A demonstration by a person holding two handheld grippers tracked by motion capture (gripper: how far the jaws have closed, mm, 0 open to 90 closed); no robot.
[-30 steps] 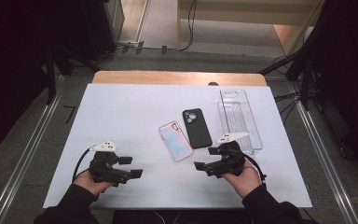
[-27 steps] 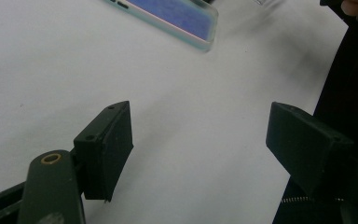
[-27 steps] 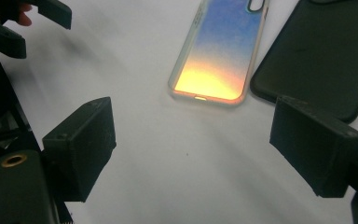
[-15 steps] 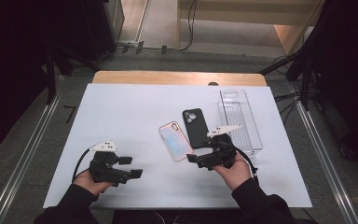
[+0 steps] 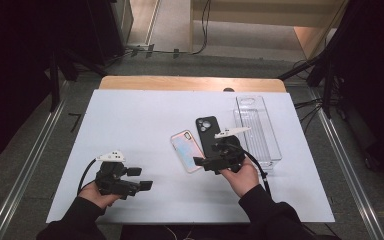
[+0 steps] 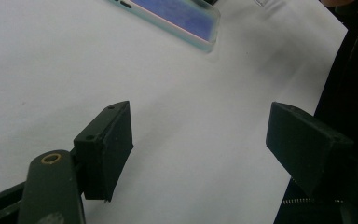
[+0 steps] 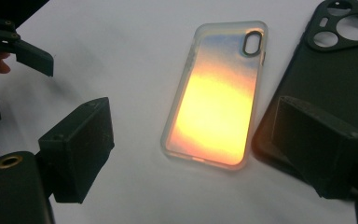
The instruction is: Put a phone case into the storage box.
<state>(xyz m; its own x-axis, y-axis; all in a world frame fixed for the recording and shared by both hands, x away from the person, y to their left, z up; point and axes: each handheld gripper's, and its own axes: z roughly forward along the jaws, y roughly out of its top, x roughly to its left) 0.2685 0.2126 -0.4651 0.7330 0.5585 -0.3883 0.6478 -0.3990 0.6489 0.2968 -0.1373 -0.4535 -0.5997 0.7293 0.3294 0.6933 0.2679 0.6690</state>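
Iridescent pink and clear, the flat phone case (image 5: 186, 150) lies on the white tabletop (image 5: 130, 120), just left of a black phone case (image 5: 209, 134) with round camera cut-outs. The right gripper (image 7: 191, 140) hangs above the pink case's near end, its jaws apart and just opened wider, gripping nothing. A clear ribbed plastic tray (image 5: 257, 129) sits to the right of both cases. Near the left front edge, the left gripper (image 5: 142, 179) has its jaws spread wide over bare tabletop.
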